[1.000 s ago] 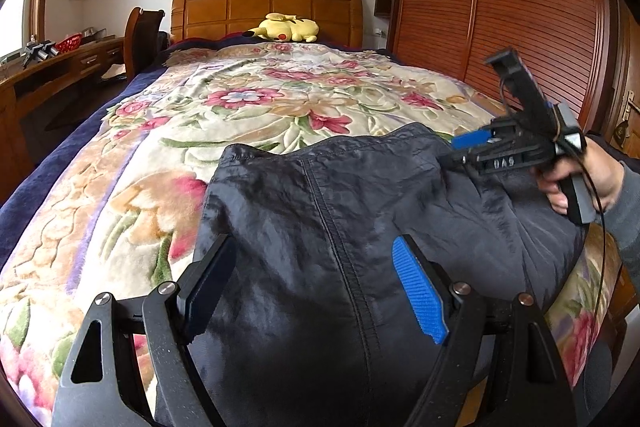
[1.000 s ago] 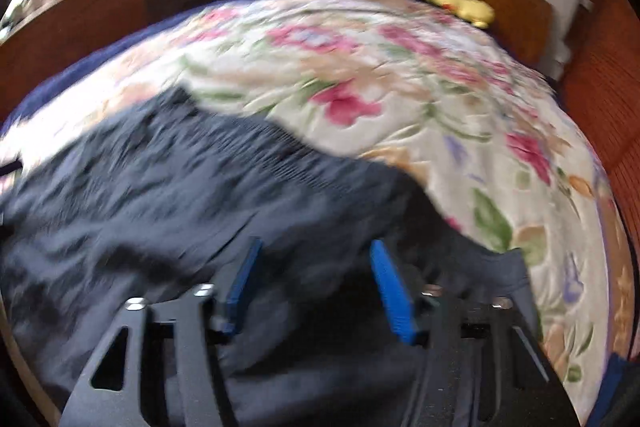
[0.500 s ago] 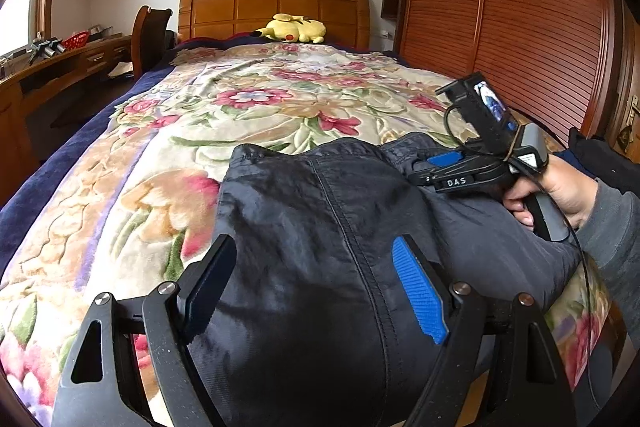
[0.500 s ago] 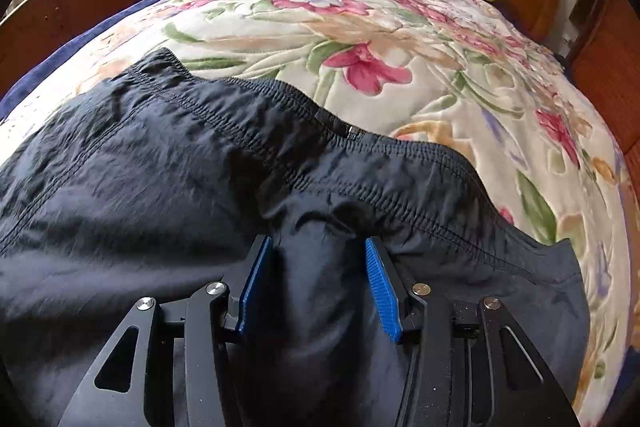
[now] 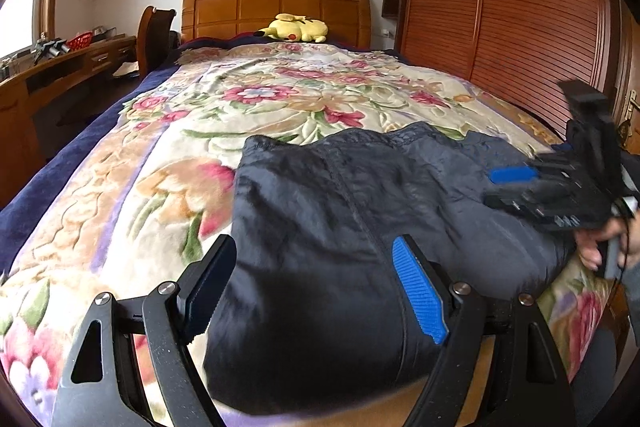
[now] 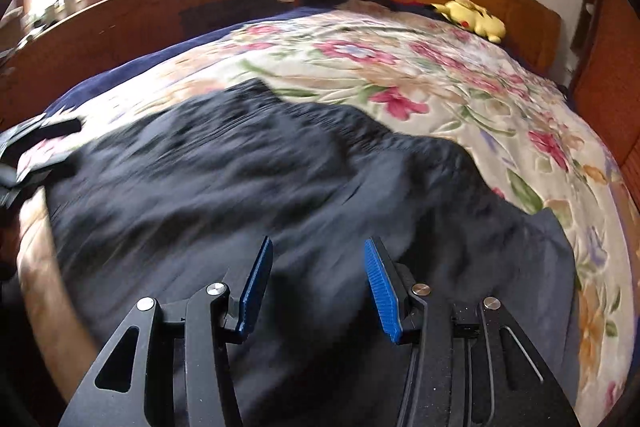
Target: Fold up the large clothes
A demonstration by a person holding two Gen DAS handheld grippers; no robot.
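Note:
A dark navy garment (image 5: 340, 219) lies spread on the floral bedspread (image 5: 260, 99), its elastic waistband toward the headboard. My left gripper (image 5: 314, 247) hangs open and wide just above the garment's near left part, with nothing pinched. At the right edge of the left wrist view a hand (image 5: 600, 243) holds my right gripper (image 5: 500, 187), which is blurred with motion over the garment's right side. In the right wrist view the right gripper (image 6: 318, 243) stands partly open above the dark garment (image 6: 240, 187). No fold is raised between its blue pads.
A yellow plush toy (image 5: 294, 28) lies by the wooden headboard (image 5: 276, 7). A desk (image 5: 60, 67) and chair (image 5: 154, 31) run along the left of the bed. A slatted wooden wardrobe (image 5: 500, 7) stands close on the right. The bedspread (image 6: 400, 75) is bare beyond the garment.
The right gripper reached in over the garment near the waistband, then drew back toward the right edge, now blurred. The left gripper drifted slightly; its jaws stayed the same width.

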